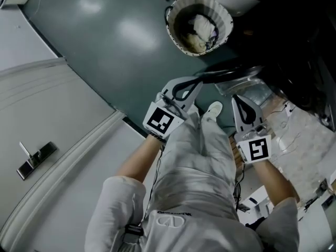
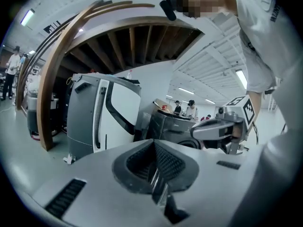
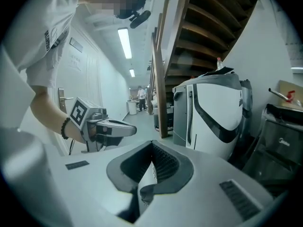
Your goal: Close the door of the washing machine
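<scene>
Ceiling strip lights [image 3: 124, 42] are glowing in the upper middle of the right gripper view. The head view is looking dim, with pale glare shining on the floor [image 1: 105, 62] at upper left and black shadow filling the upper right. Both gripper views are bending toward dark rounded corners.
</scene>
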`<control>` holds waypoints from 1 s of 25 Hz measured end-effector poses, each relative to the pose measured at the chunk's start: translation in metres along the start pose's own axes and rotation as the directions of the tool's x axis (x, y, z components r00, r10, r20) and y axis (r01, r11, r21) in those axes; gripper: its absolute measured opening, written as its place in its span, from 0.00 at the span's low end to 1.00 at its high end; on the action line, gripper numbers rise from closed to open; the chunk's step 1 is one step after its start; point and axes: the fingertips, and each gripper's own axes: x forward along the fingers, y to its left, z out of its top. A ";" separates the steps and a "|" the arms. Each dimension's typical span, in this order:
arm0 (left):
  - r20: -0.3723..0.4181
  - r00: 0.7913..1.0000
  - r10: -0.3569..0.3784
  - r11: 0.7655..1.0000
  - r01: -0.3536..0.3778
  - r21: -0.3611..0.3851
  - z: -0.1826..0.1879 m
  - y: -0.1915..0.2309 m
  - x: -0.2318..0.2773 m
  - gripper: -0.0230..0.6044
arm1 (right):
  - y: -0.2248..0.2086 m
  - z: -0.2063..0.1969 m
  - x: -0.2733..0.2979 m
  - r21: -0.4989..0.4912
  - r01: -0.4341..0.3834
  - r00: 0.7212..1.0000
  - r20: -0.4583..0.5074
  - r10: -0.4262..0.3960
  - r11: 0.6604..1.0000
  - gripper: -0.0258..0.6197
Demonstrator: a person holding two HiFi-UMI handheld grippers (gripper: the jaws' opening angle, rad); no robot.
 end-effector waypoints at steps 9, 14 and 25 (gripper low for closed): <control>-0.078 0.997 -0.028 0.999 0.032 0.043 -0.079 -0.004 0.036 0.03 | -0.021 -0.075 0.013 0.034 0.015 0.999 -0.041 -0.013 0.999 0.06; -0.109 0.992 -0.065 0.995 0.073 0.072 -0.113 -0.001 0.049 0.07 | -0.022 -0.110 0.022 0.047 0.006 0.998 -0.060 -0.003 0.999 0.06; -0.206 0.960 -0.190 0.961 0.225 0.162 -0.183 0.000 0.073 0.23 | -0.023 -0.165 0.049 0.057 0.011 0.998 -0.063 -0.007 0.998 0.06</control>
